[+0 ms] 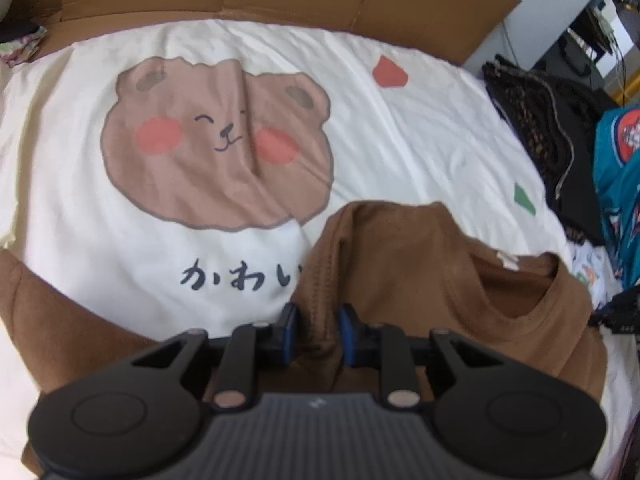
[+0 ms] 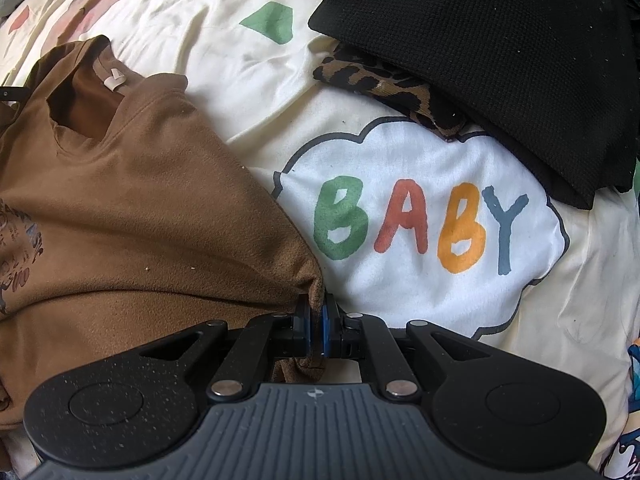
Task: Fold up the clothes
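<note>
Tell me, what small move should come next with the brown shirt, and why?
Probably lift both grippers together. The left gripper and right gripper each pinch bunched fabric of the brown shirt, which lies crumpled on the bedsheet.

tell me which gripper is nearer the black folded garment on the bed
Right. The right gripper pinches the brown shirt edge by the BABY print, with the black folded garment just beyond. The left gripper grips a shirt fold farther off.

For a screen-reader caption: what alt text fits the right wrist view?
Right gripper pinches an edge of a brown T-shirt lying on a cream bedsheet printed with BABY; black clothes lie beyond.
</note>
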Available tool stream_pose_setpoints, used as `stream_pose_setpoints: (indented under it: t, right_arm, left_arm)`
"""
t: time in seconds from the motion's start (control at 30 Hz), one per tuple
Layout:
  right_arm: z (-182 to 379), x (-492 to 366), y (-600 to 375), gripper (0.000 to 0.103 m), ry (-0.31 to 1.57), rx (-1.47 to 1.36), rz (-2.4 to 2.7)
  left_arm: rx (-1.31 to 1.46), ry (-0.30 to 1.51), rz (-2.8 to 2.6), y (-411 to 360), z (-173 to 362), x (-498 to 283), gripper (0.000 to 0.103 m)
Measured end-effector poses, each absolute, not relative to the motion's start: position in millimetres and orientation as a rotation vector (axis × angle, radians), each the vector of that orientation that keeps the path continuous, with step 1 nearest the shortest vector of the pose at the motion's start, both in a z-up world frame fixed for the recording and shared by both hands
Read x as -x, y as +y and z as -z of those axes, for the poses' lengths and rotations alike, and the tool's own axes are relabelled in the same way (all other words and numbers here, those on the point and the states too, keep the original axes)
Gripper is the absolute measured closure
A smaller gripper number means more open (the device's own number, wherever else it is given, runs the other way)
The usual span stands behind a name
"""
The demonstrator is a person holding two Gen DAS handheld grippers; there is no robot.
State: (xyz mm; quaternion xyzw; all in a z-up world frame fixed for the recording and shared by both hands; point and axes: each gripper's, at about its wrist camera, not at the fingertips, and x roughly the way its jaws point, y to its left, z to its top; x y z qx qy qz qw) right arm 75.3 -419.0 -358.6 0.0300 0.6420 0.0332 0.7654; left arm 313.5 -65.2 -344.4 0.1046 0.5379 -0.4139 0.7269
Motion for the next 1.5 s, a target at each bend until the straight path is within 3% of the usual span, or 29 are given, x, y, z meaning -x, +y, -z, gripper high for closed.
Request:
stream_pose_setpoints:
  t: [0.13, 0.27, 0.97, 1.5]
  right_arm:
    - [358, -78, -419, 0.099, 1.41, -0.069, -0.062]
    - [358, -83, -418, 0.1, 1.432, -0.072, -0.045]
    - [307, -130, -390, 0.101, 1.247, -0.012, 0.03]
    - [291, -225, -321, 0.101, 1.074, 0.127, -0.106]
  left_arm:
    - [-0.262, 1.208, 0.934, -68, 346, -320, 0.091]
    - [-0.317, 1.227, 0.955, -66, 338, -328, 0.094]
    - [-0.714, 1.139, 0.917, -41, 267, -417, 0.098]
    - [-0.78, 1.047, 0.7, 14, 238, -472, 0.099]
